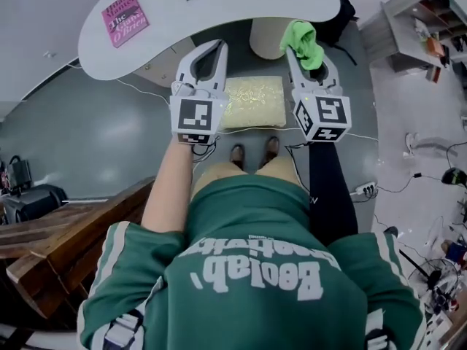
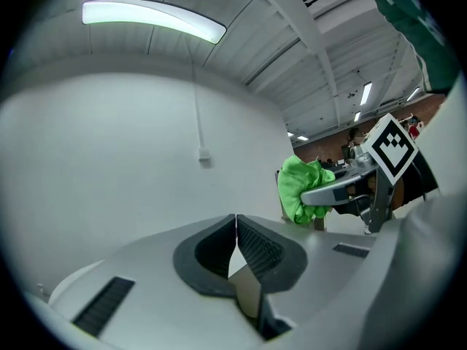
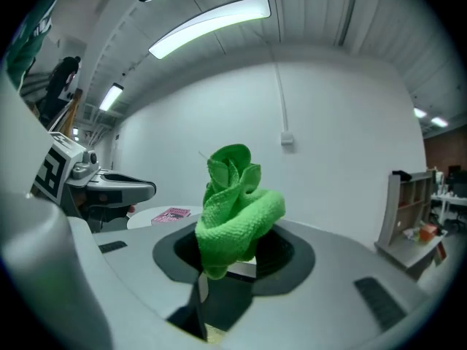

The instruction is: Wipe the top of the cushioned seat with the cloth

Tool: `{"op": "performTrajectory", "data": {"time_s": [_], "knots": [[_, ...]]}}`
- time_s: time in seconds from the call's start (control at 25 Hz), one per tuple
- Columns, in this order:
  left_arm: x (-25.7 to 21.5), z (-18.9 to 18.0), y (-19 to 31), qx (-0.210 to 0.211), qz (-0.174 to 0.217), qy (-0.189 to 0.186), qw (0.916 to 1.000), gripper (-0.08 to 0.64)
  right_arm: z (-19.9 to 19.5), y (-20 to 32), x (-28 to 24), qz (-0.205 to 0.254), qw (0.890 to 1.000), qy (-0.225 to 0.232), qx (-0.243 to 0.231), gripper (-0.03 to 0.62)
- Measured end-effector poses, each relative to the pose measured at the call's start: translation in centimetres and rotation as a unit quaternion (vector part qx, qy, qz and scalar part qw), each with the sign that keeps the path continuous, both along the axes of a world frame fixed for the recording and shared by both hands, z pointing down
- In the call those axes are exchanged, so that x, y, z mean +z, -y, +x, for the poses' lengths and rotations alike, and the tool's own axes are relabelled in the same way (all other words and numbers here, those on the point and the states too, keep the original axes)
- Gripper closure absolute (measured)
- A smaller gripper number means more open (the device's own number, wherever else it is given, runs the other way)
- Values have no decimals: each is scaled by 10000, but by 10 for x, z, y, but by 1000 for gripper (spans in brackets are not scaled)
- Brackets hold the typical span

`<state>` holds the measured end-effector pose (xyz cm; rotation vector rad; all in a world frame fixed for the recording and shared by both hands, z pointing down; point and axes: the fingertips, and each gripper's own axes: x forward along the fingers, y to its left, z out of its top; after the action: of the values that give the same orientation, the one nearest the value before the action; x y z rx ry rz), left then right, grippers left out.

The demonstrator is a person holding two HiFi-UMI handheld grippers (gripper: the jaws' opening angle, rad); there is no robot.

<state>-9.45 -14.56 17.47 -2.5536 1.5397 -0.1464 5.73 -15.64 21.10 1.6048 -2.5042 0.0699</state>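
The cushioned seat (image 1: 253,102) is a pale yellow square pad on the floor side of the white table, seen between my two grippers. My right gripper (image 1: 298,49) is shut on a bright green cloth (image 1: 302,42), which bunches up out of its jaws (image 3: 235,210). My left gripper (image 1: 211,49) is held level with it at the seat's left edge, pads (image 2: 252,246) closed together with nothing between them. Both grippers are raised above the seat and point up and forward. The cloth (image 2: 299,188) hangs clear of the cushion.
A curved white table (image 1: 182,31) with a pink book (image 1: 125,18) lies just beyond the seat. A wooden bench (image 1: 66,232) is at the lower left, a shelf unit (image 1: 419,17) at the upper right, and cables with a power strip (image 1: 363,190) on the floor at right.
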Motion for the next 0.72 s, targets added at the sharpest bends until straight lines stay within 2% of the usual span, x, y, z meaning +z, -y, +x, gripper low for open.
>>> {"op": "performTrajectory", "data": {"time_s": [0.32, 0.72], "knots": [[-56, -12, -1, 18, 720, -50, 9974, 541, -1, -11, -44, 468, 9987, -128, 159, 445], [-81, -22, -10, -83, 821, -30, 9966, 541, -12, -20, -58, 587, 9980, -186, 131, 445]]}}
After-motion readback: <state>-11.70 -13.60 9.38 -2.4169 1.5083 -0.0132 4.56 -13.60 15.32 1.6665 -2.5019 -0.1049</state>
